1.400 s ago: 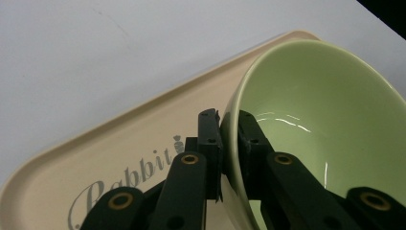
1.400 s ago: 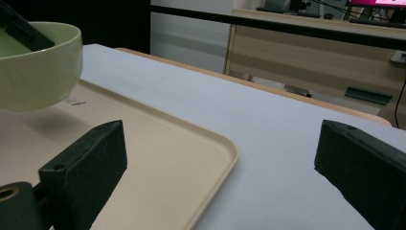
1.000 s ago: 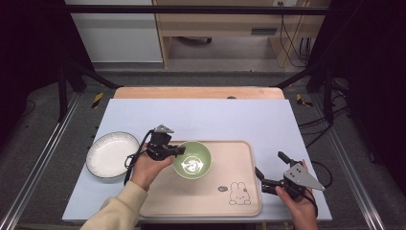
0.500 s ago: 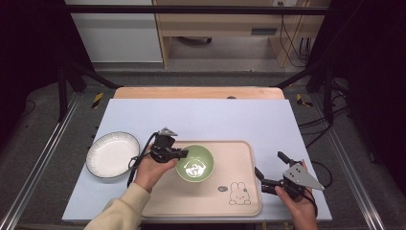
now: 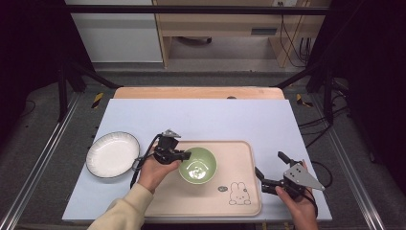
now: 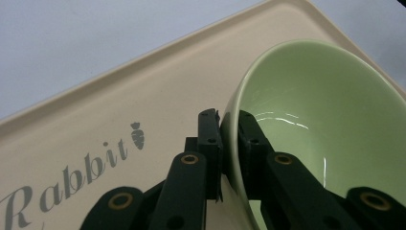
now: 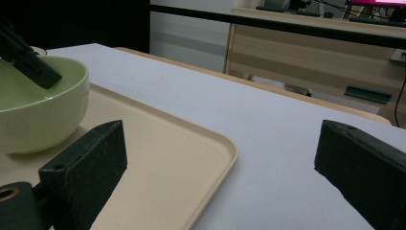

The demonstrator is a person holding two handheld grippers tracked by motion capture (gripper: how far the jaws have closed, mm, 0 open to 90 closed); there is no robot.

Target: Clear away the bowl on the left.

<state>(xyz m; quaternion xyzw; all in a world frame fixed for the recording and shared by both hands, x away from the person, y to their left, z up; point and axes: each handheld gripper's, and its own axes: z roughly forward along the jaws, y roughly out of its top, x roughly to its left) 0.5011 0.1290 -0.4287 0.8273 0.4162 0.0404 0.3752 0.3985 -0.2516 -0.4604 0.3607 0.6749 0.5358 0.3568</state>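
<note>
Left gripper is clamped on the rim of the green bowl — one jaw inside the wall, one outside, seen clearly in the left gripper view, where the pads pinch the bowl's near edge. Bowl sits on the beige tray, in its left half, roughly mid-depth; whether it's fully seated or slightly tipped I can't tell. Tray carries a rabbit print near its front right and "Rabbit" lettering beside the jaws.

Right gripper is released — jaws spread wide, nothing between them, hovering just off the tray's right edge over the pale blue table. In the right gripper view the tray's corner lies between the spread jaws and the bowl is off to the left.

White plate rests on the table left of the tray, apart from it.
</note>
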